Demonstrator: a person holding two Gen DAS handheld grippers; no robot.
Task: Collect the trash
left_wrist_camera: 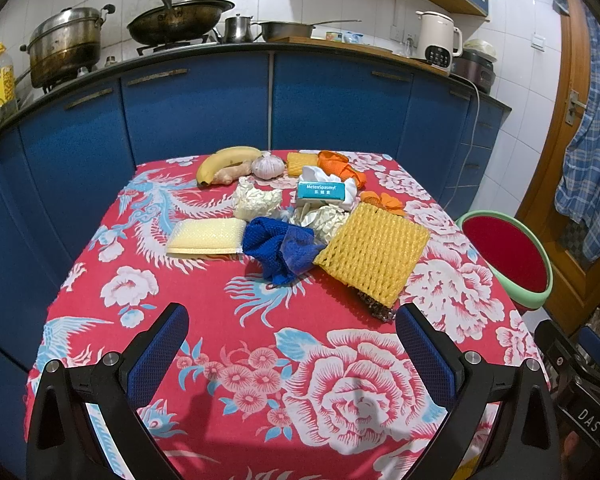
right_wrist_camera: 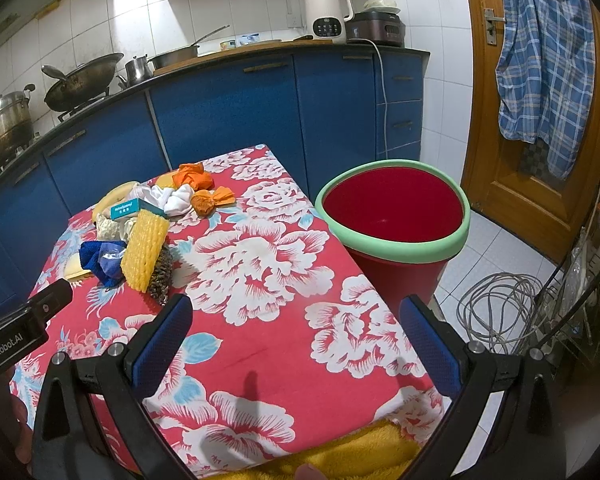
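Note:
A pile of trash lies on the far half of the red flowered tablecloth (left_wrist_camera: 284,344): a yellow foam fruit net (left_wrist_camera: 374,254) (right_wrist_camera: 145,254), a blue mesh cloth (left_wrist_camera: 278,246), crumpled white paper (left_wrist_camera: 256,202), a teal medicine box (left_wrist_camera: 321,191), orange wrappers (left_wrist_camera: 342,166) (right_wrist_camera: 204,190) and a pale sponge (left_wrist_camera: 206,236). A red bin with a green rim (left_wrist_camera: 508,254) (right_wrist_camera: 396,216) stands on the floor right of the table. My left gripper (left_wrist_camera: 292,340) is open and empty above the near tablecloth. My right gripper (right_wrist_camera: 296,332) is open and empty over the table's right edge.
A banana (left_wrist_camera: 226,162), ginger (left_wrist_camera: 234,172) and garlic (left_wrist_camera: 268,166) lie at the table's far edge. Blue cabinets (left_wrist_camera: 196,120) with pots and a kettle (right_wrist_camera: 326,14) stand behind. A coil of cable (right_wrist_camera: 504,312) lies on the floor near a wooden door (right_wrist_camera: 512,168).

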